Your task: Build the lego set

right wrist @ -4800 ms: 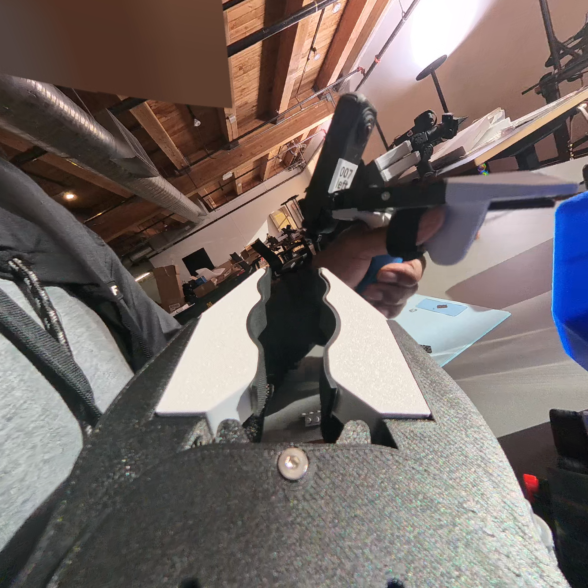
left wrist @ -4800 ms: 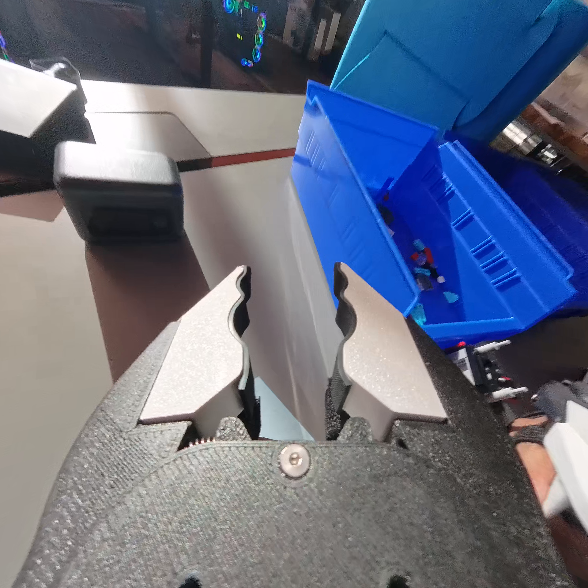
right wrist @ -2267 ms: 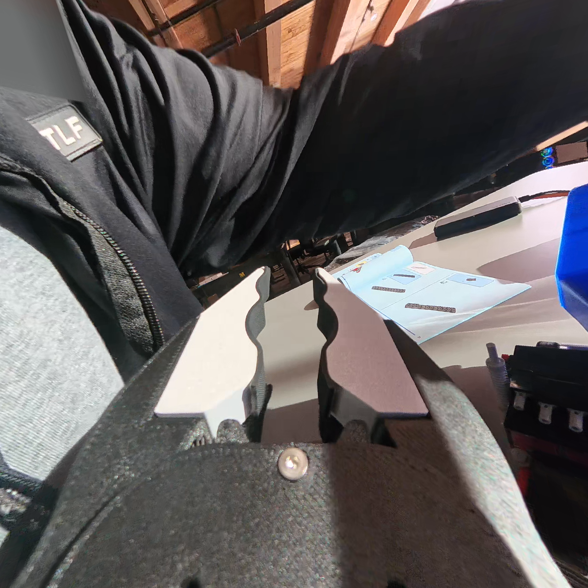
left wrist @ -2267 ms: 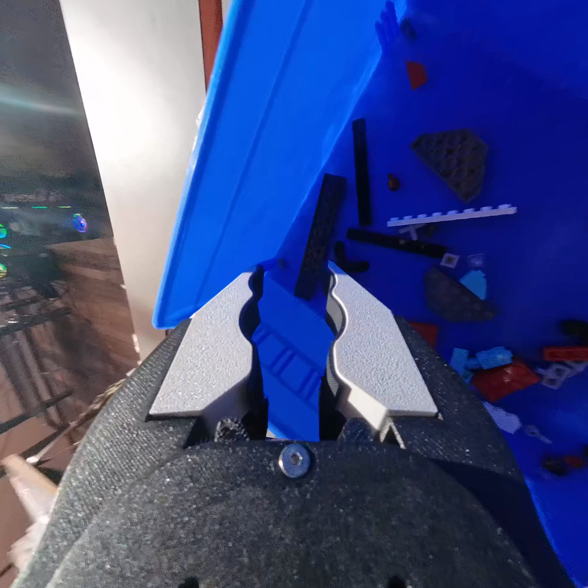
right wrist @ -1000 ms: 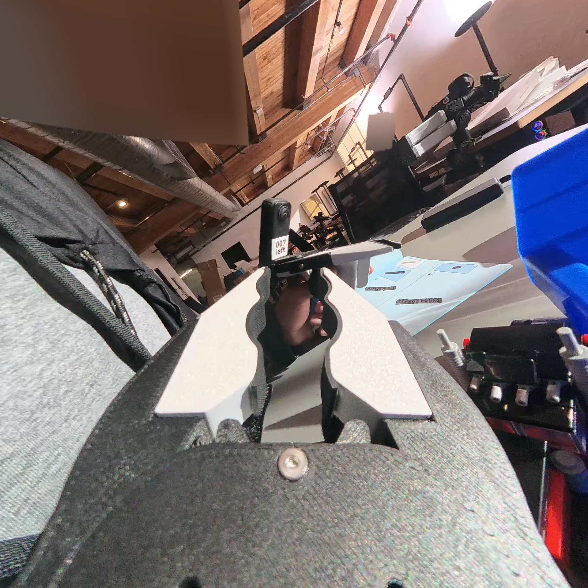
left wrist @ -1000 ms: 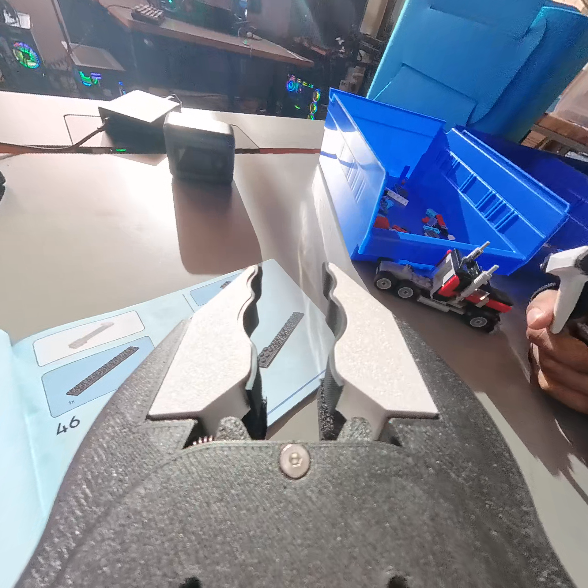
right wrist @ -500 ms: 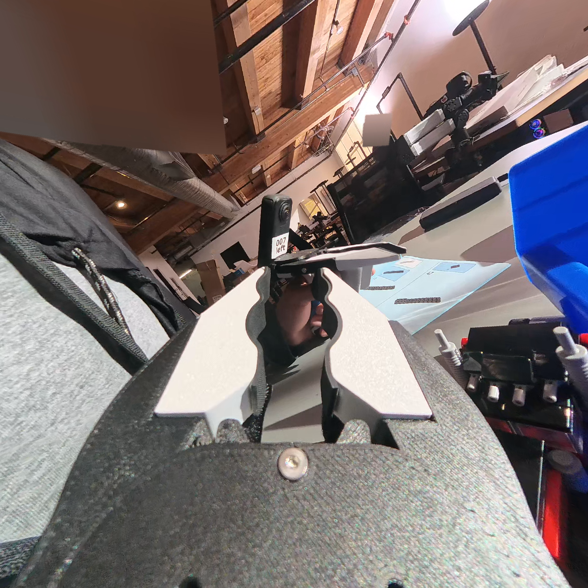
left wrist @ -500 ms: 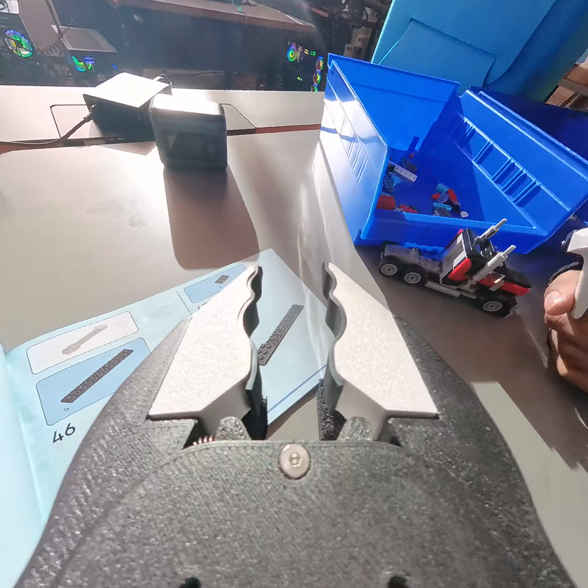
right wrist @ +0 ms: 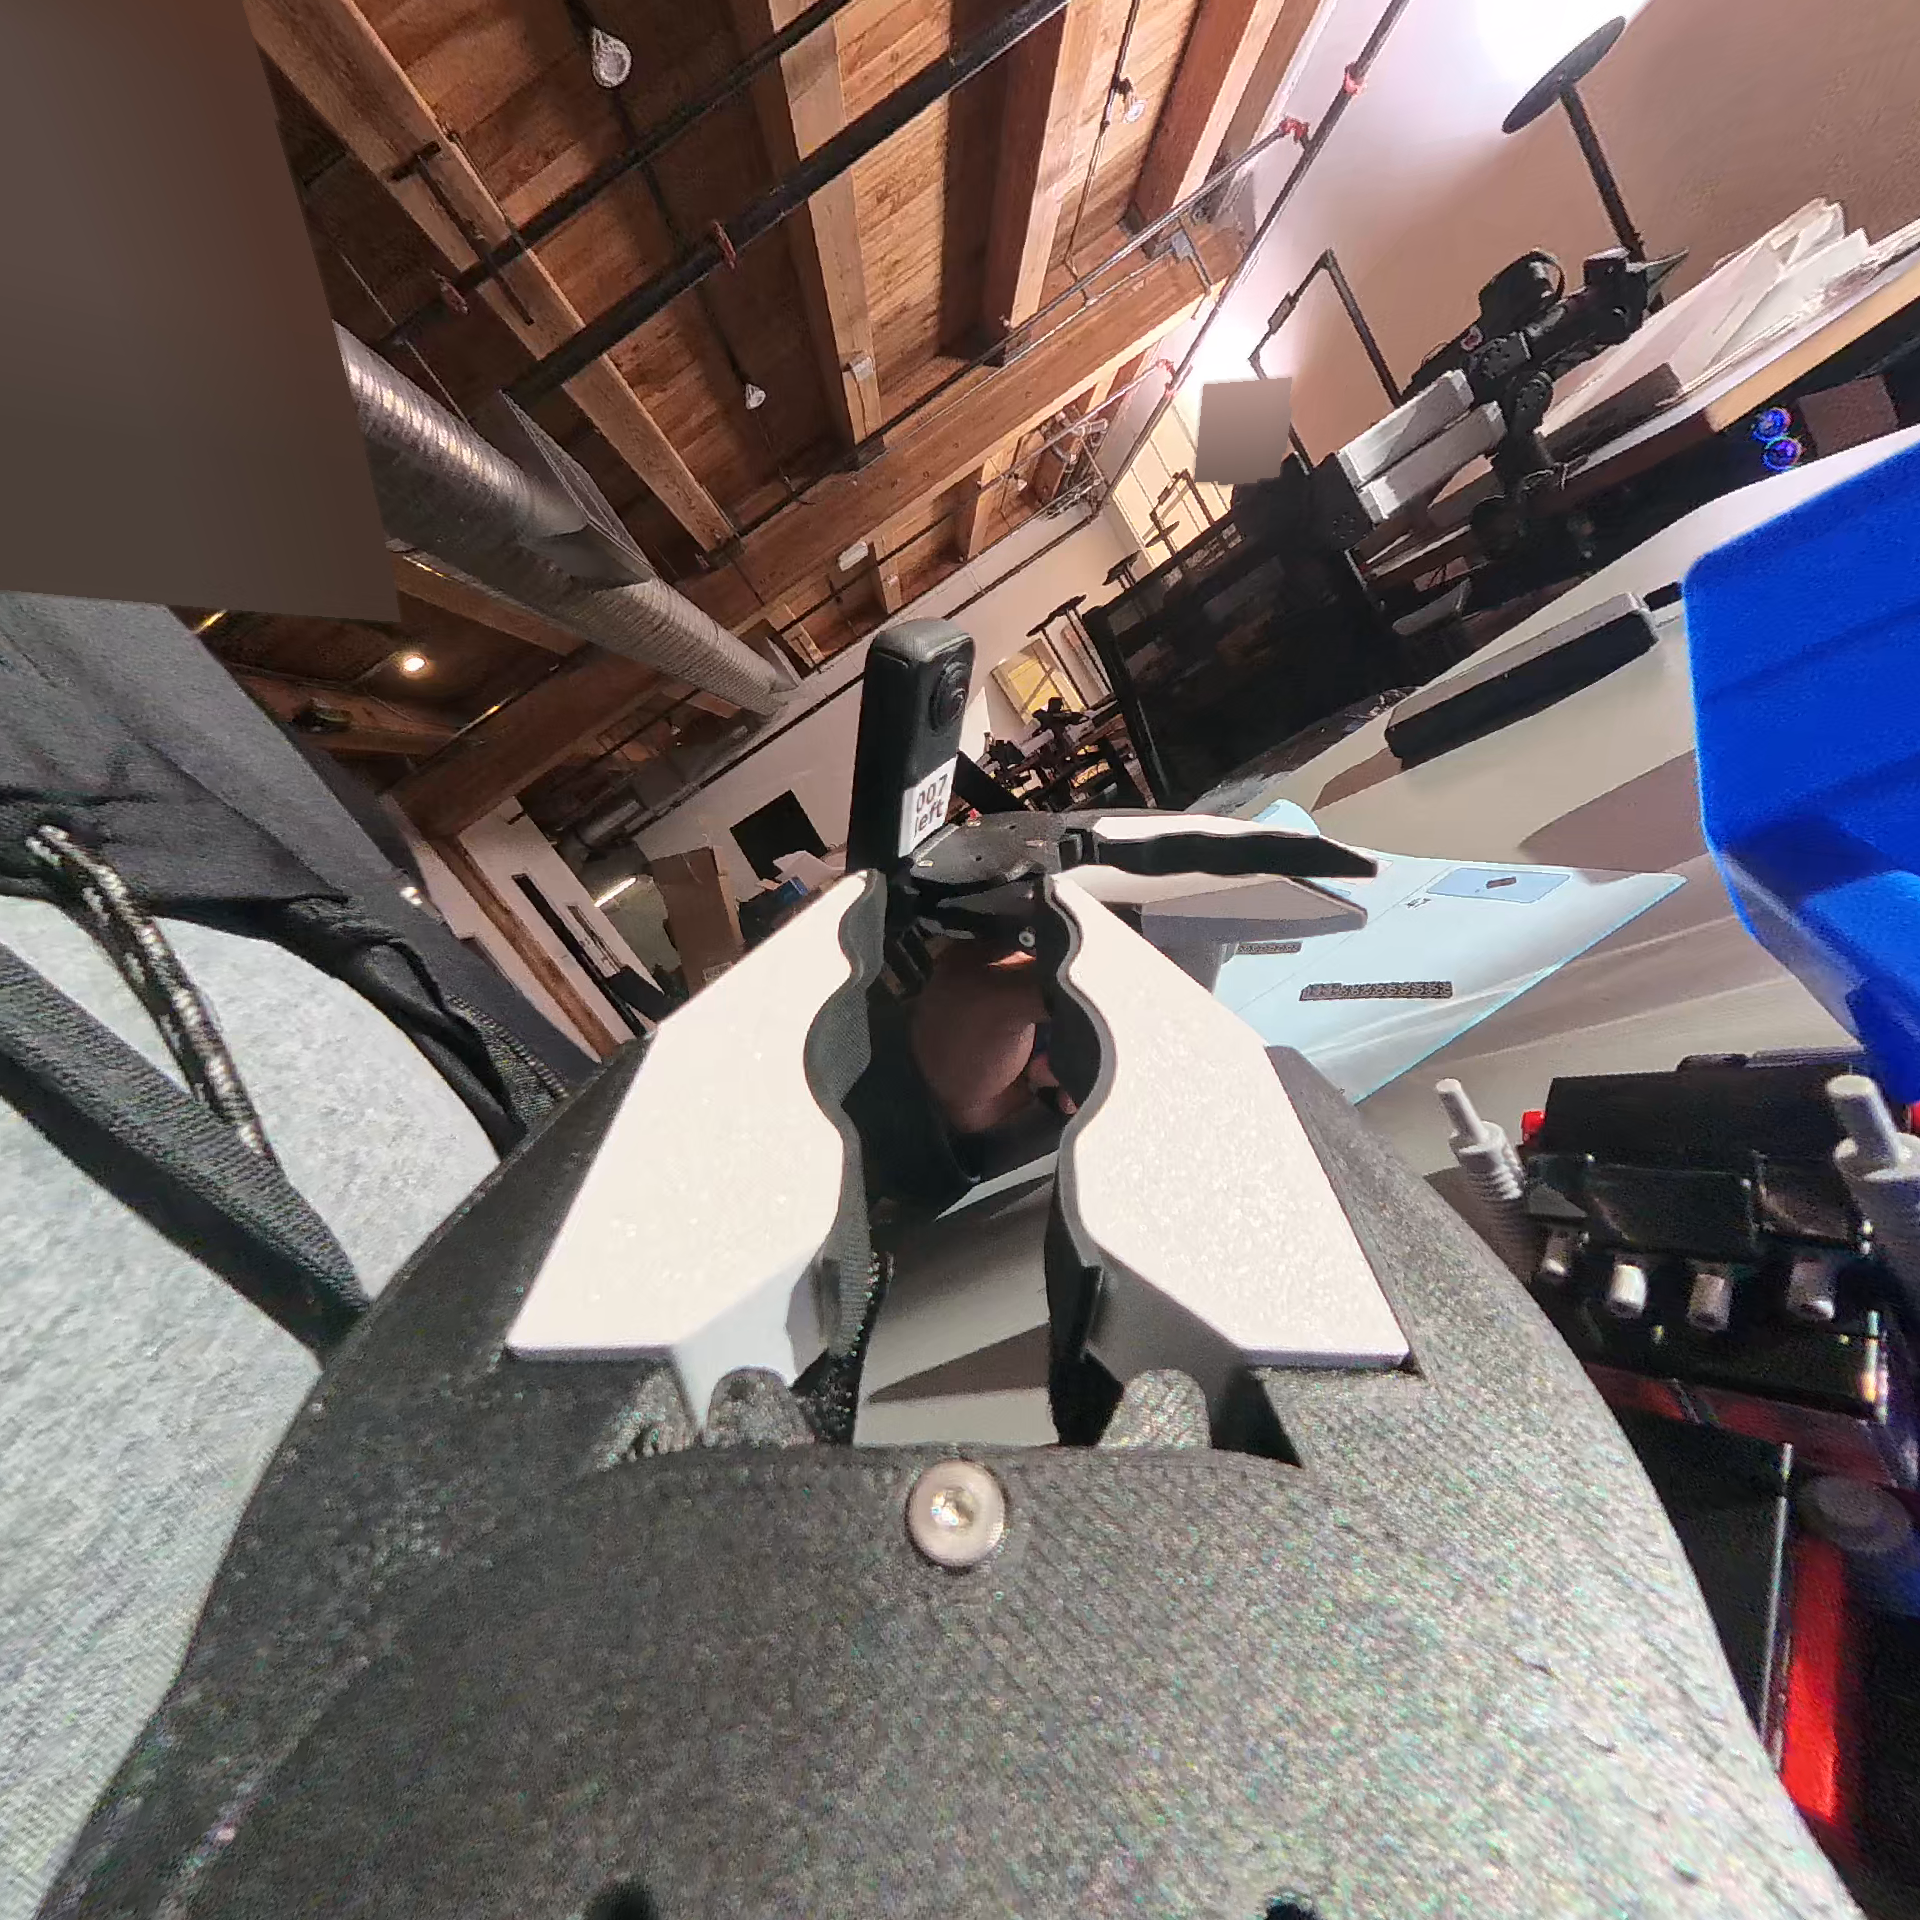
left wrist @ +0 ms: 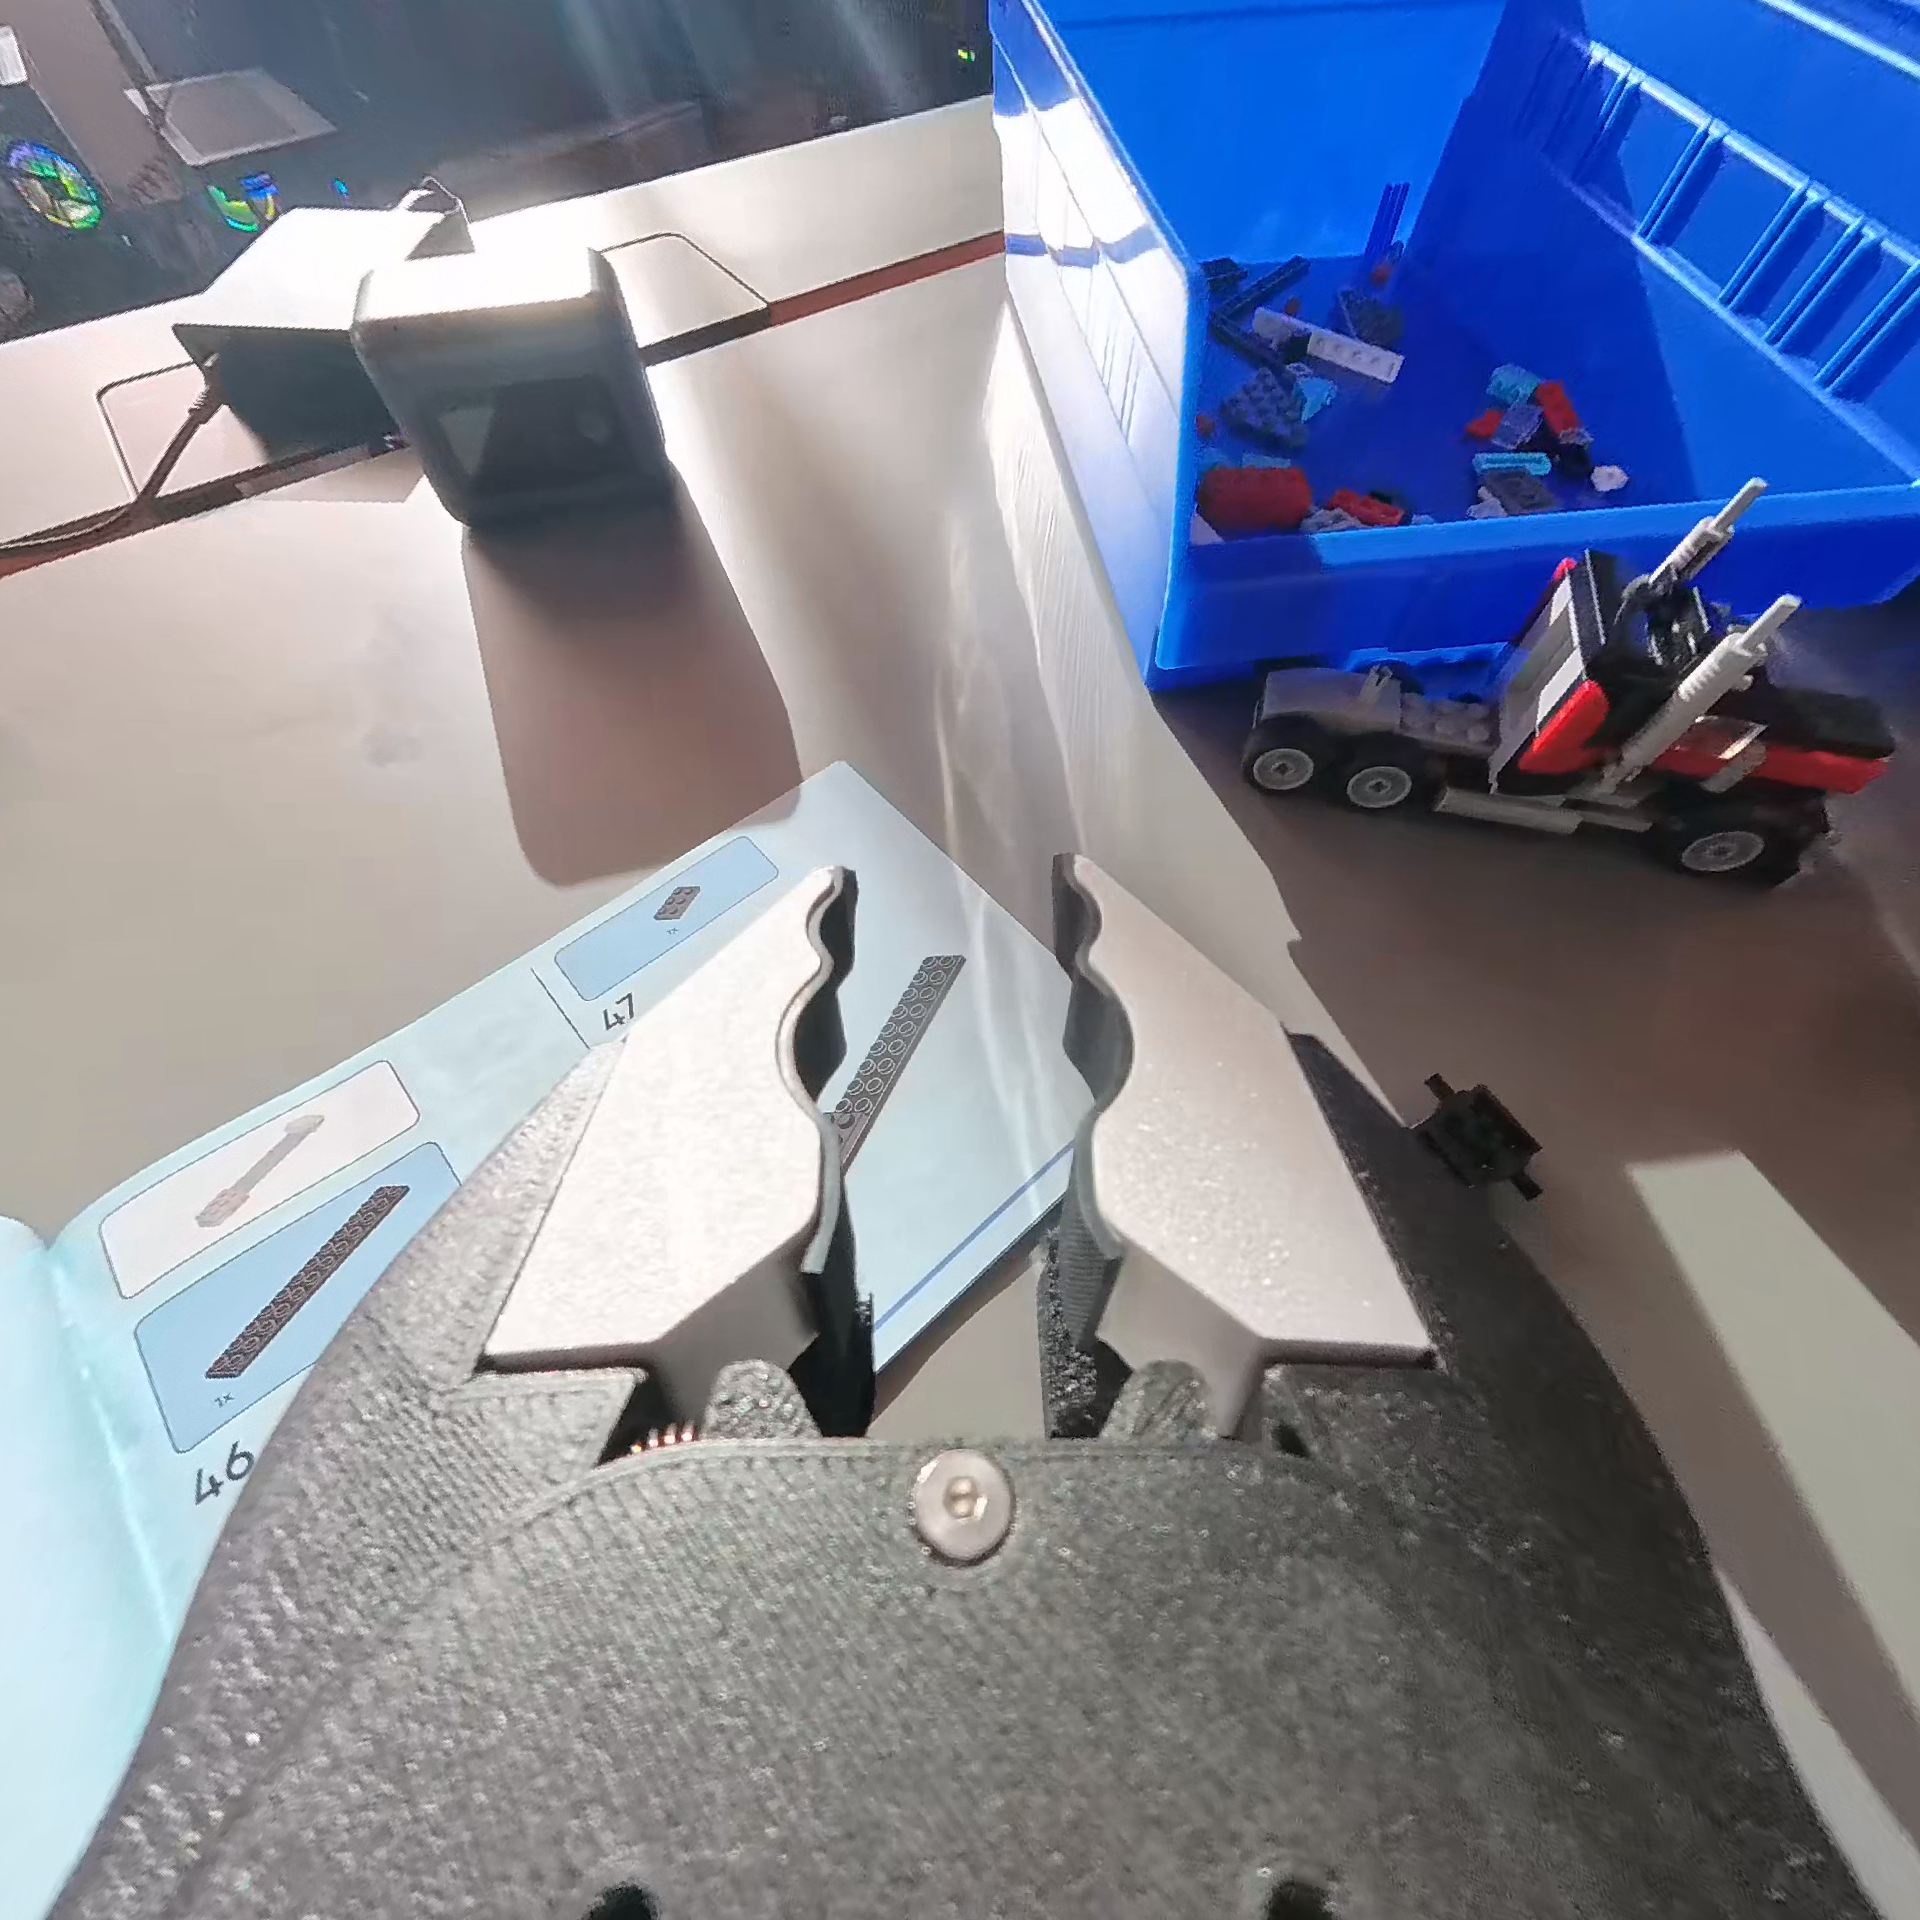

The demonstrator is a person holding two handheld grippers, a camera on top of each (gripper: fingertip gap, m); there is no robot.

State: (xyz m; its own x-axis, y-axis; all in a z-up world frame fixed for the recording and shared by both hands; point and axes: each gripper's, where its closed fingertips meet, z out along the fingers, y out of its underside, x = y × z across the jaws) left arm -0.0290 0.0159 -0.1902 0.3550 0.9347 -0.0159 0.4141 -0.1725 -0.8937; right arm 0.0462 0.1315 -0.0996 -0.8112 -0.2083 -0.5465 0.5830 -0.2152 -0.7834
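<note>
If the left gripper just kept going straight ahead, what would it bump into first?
Probably the open instruction booklet lying on the table: the left gripper is open, empty and angled down over its page. Depth is hard to judge.

Harsh sunlight, hard shadows, glare, fisheye edges

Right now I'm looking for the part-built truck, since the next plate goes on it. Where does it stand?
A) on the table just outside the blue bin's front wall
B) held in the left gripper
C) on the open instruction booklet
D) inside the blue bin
A: the truck stands on its wheels on the table, just in front of the blue bin.
</note>
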